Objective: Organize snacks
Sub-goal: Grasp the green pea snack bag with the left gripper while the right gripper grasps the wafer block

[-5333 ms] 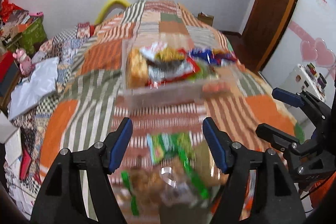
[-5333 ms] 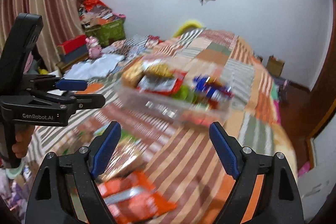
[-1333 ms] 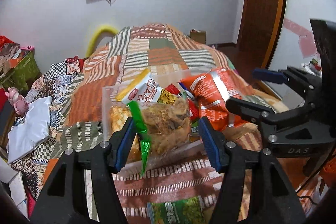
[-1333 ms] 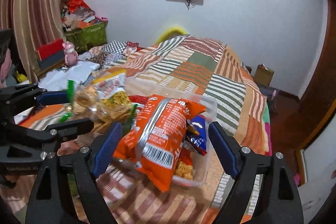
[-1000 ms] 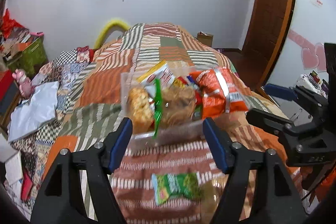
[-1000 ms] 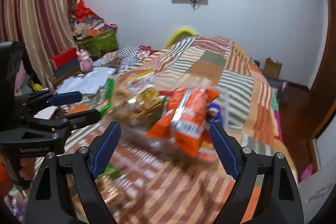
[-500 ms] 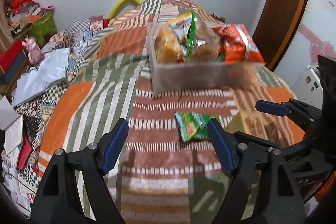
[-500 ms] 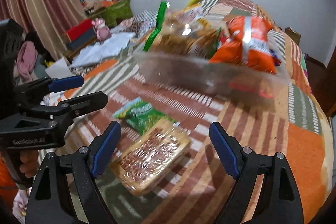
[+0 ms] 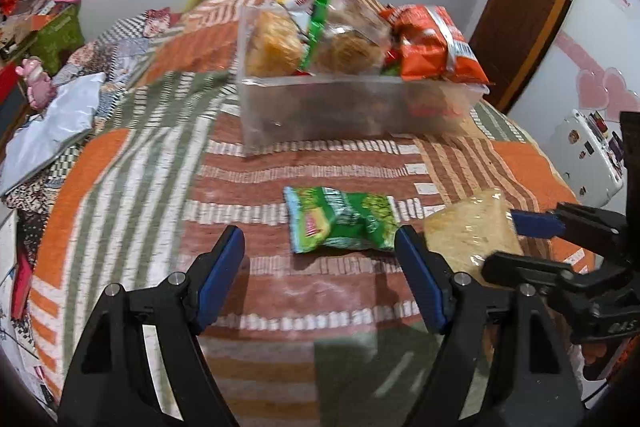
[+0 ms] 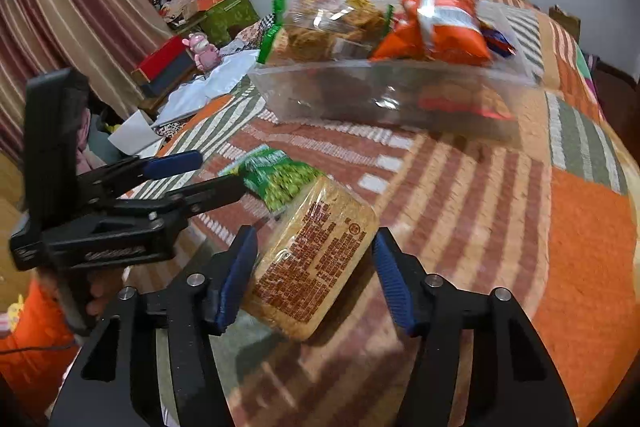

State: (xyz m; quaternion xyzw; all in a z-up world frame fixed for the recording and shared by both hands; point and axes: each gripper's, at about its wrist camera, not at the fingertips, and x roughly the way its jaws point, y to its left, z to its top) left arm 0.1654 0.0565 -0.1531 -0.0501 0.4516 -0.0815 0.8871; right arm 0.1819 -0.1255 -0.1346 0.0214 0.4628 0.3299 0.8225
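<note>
Near the bed's [image 10: 580, 227] front edge, the right gripper [image 10: 312, 267], fingers just closing, straddles the cracker pack [image 10: 316, 263] across its short width without clear contact, while the left gripper [image 9: 320, 271] hangs open just short of the green packet [image 9: 340, 219]

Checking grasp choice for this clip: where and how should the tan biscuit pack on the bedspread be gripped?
Grip the biscuit pack across its narrow width, on the two long edges, coming from above at its near end. It lies flat and slanted, and the right tongs, jaws just closing, already straddle it there.
</note>
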